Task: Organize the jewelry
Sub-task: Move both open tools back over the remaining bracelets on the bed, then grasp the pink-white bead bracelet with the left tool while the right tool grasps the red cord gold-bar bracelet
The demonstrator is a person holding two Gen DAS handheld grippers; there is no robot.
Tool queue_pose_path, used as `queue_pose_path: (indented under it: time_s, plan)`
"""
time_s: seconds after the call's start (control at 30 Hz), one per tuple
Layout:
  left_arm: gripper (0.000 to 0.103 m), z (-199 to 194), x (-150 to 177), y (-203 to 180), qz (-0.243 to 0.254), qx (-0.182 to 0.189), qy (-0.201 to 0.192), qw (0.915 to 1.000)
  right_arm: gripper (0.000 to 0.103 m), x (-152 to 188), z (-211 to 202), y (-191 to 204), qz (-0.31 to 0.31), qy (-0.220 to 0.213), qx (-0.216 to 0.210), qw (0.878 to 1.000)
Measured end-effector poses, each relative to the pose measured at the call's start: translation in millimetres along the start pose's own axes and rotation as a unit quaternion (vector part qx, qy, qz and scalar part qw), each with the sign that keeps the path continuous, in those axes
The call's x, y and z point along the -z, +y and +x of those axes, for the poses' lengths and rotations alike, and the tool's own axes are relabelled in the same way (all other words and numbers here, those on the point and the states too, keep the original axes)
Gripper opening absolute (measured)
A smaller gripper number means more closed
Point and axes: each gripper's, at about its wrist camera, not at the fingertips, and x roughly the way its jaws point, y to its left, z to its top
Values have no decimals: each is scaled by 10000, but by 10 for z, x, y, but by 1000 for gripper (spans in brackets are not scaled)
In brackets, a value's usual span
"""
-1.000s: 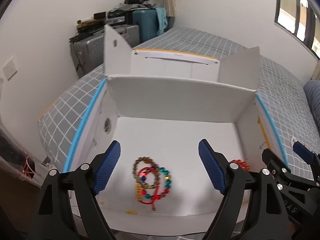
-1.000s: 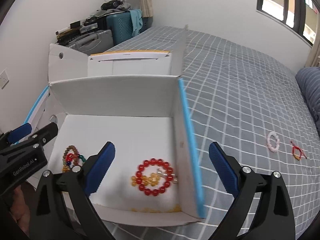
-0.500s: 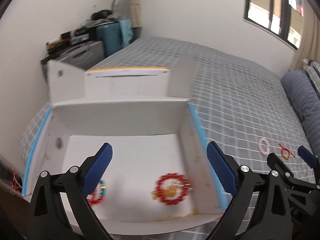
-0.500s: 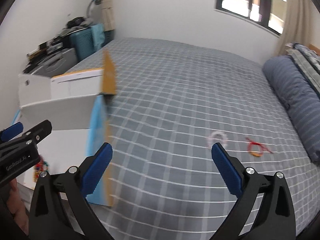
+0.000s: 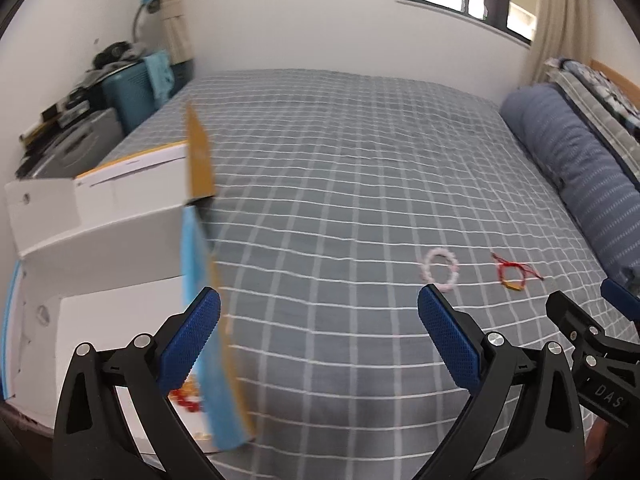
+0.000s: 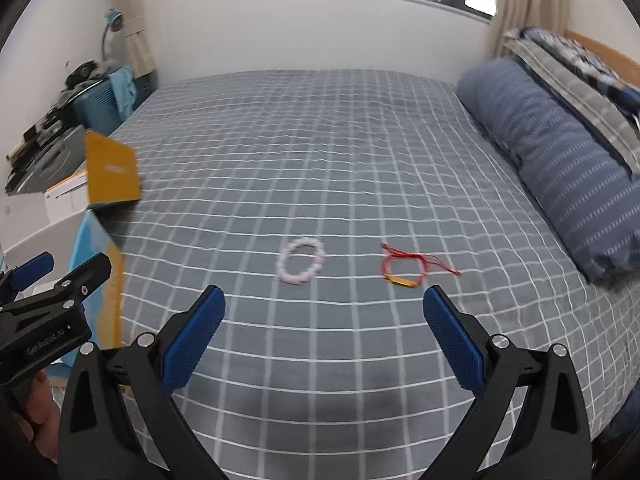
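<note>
A pale pink bead bracelet [image 5: 425, 270] [image 6: 282, 267] and a red cord bracelet with a gold bar [image 5: 511, 282] [image 6: 401, 280] lie side by side on the grey checked bed [image 6: 320, 160]. My right gripper [image 6: 324, 296] is open just short of them, with nothing between its fingers. My left gripper [image 5: 318, 300] hangs over bare bedding left of the pink bracelet; its jaws are opening and hold nothing. The white cardboard box [image 5: 100, 236] with a blue and orange side sits at the left. A red bead bracelet [image 5: 185, 397] lies inside it, partly hidden by the left finger.
A blue striped bolster [image 6: 560, 168] and folded bedding run along the right side of the bed. Suitcases [image 5: 80, 140] and a blue desk lamp [image 5: 150, 0] stand by the left wall. A hand [image 6: 40, 420] holds the left gripper's handle.
Both grippers have swung right, from over the box's inside to over the bed. The box has slid to the left edge, and the two loose bracelets have come in front of the right gripper.
</note>
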Motion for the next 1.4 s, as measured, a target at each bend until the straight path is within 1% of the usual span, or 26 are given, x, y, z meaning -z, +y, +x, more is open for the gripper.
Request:
queue_pose_path:
  time_s: [0.1, 0.17, 0.23, 0.33, 0.43, 0.7, 0.93, 1.13, 1.2, 1.27, 1.4]
  plan:
    - [97, 178, -46, -222, -31, 175, 163, 9997, 95, 3, 114, -240, 88, 114, 69, 9999]
    - [97, 322, -60, -338, -61, 355, 378, 9986, 95, 20, 207, -364, 110, 209, 127, 9996]
    - [97, 484, -69, -435, -207, 512, 530, 9971, 95, 22, 303, -461, 46, 294, 249, 9992]
    - [97, 686, -74, -596, -97, 451, 683, 9966, 95, 34, 423, -563, 25, 361, 282, 9989]
    - [97, 948, -109, -778, 92, 415, 827, 9957, 95, 51, 656, -726, 162, 568, 192, 9981]
    - [97, 1512, -213, -1024, 377, 362, 1047, 9931, 95, 37, 1177, -934, 251, 917, 181, 9953]
    - [97, 1957, -235, -1066, 470, 432, 1171, 9911, 95, 3, 1658, -997, 337, 1163, 147, 9925]
    - [97, 2233, -144, -1096, 612, 534, 1313, 9880, 95, -13, 1938, -964, 430, 1270, 81, 9909]
    - [97, 2290, -122, -1113, 668, 528, 1341, 9873, 95, 14, 1994, -940, 374, 1295, 120, 9908]
    - [97, 2339, -106, -1106, 679, 492, 1335, 9875, 90, 51, 2030, -938, 360, 1332, 177, 9903]
    - [96, 2383, -110, -1093, 705, 449, 1304, 9879, 85, 59, 2049, -946, 409, 1331, 138, 9902]
